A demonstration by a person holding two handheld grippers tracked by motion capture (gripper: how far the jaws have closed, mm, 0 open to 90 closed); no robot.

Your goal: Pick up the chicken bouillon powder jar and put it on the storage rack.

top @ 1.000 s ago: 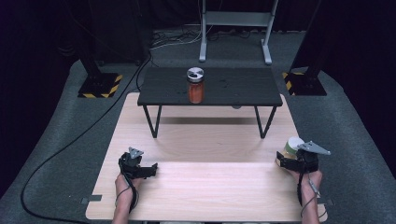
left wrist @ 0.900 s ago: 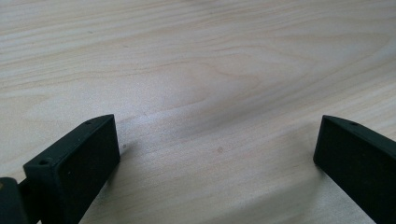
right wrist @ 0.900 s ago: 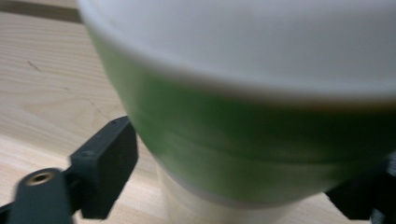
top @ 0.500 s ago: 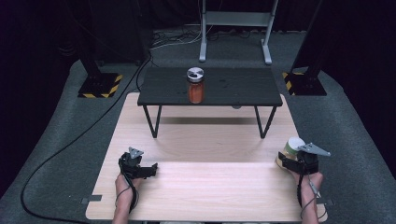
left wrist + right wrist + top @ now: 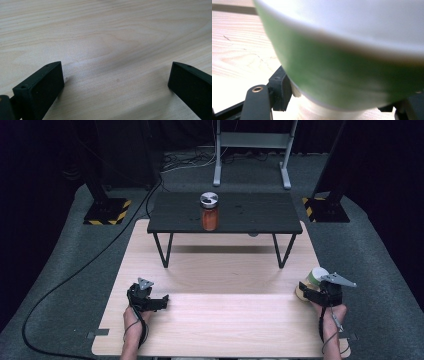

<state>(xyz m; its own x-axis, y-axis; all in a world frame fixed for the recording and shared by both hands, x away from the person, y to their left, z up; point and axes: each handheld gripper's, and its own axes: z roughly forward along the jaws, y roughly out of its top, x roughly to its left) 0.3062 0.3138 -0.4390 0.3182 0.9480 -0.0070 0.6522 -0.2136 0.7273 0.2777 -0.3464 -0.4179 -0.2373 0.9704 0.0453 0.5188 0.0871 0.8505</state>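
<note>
On the wooden table [image 5: 220, 320], right tongs [image 5: 306, 292] clamp a green-banded container [image 5: 342, 82]; left tongs [image 5: 161, 301] gape.

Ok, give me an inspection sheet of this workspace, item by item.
Surface: light wooden table; a small black table stands at its far end.
Job's things: green-and-white container at the right edge, between the right gripper's jaws; whether they press it, cannot tell.
Clutter: orange jar with a silver lid, upright on the black table.
Grippers: left gripper open, low over bare wood, holding nothing; right gripper around the container.
Cables: a black cable runs across the floor at the left; more cables lie near the far stand.
Surroundings: grey floor, dark backdrop, metal stand, two yellow-and-black striped bases.
</note>
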